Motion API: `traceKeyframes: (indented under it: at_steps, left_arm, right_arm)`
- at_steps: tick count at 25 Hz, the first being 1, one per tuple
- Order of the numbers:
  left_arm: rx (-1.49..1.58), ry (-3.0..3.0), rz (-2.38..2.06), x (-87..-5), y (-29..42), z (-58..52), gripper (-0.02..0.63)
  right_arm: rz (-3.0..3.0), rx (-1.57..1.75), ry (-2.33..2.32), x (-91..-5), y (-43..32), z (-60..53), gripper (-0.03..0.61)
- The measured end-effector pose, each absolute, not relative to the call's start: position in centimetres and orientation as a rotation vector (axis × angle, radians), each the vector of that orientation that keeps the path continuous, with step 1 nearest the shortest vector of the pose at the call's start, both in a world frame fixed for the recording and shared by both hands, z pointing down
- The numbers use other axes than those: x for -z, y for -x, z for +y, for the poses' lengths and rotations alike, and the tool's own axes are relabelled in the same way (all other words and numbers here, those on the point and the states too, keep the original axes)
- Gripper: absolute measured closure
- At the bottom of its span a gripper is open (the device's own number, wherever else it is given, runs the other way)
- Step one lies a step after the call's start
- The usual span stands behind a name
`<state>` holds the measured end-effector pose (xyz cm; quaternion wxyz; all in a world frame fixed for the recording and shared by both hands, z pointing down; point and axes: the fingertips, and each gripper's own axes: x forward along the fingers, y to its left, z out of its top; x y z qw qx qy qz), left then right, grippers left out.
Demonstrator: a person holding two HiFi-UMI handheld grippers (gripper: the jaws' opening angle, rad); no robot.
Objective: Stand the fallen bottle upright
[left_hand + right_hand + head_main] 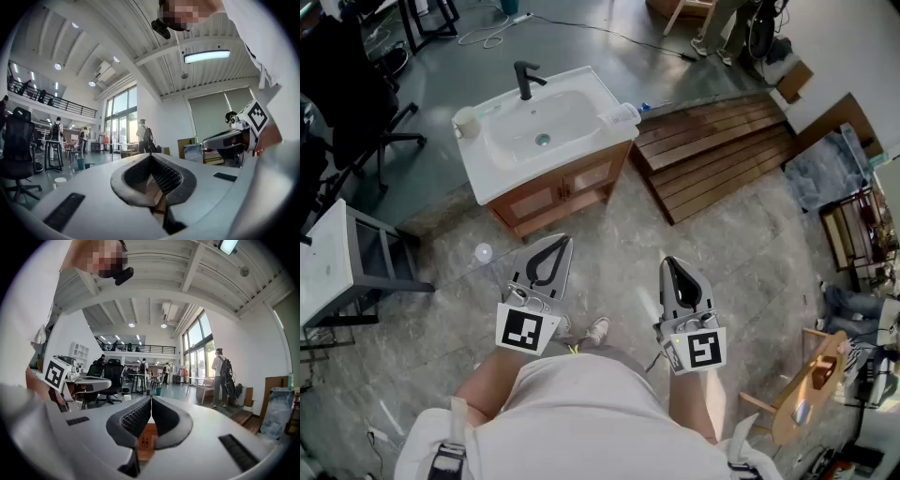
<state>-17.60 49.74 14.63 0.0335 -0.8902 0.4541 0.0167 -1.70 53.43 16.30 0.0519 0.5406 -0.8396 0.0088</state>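
**Close the distance first, then grip across the body**

The bottle lies on its side on the right rim of the sink, well apart from both grippers. The left gripper and right gripper are closed and empty, level at the person's waist. Best to step closer, open one gripper, grasp the bottle's middle and tip it onto its base, away from the edge.

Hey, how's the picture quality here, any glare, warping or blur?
Head view: sharp, evenly lit, pale sun streaks on the floor. Left gripper view: strong fisheye bend, dark corners, ceiling lamp glaring. Right gripper view: same fisheye, bright windows.
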Motion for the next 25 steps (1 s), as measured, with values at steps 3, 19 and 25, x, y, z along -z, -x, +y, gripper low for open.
traceKeyframes:
  at_steps: [3,19,25]
  left_arm:
    - [-0.016,2.743,1.400,-14.8,16.8,50.2,0.597]
    - [0.025,2.665,1.516,-15.5,11.8,50.9,0.597]
    - [0.048,2.682,1.525,-16.6,11.0,49.7,0.597]
  right_arm:
    - [-2.559,-0.032,-1.634,-16.2,1.0,53.9,0.543]
    - [-2.657,-0.035,-1.538,-17.7,-4.8,53.4,0.542]
    - [-2.652,-0.059,-1.547,-18.4,-6.0,52.7,0.541]
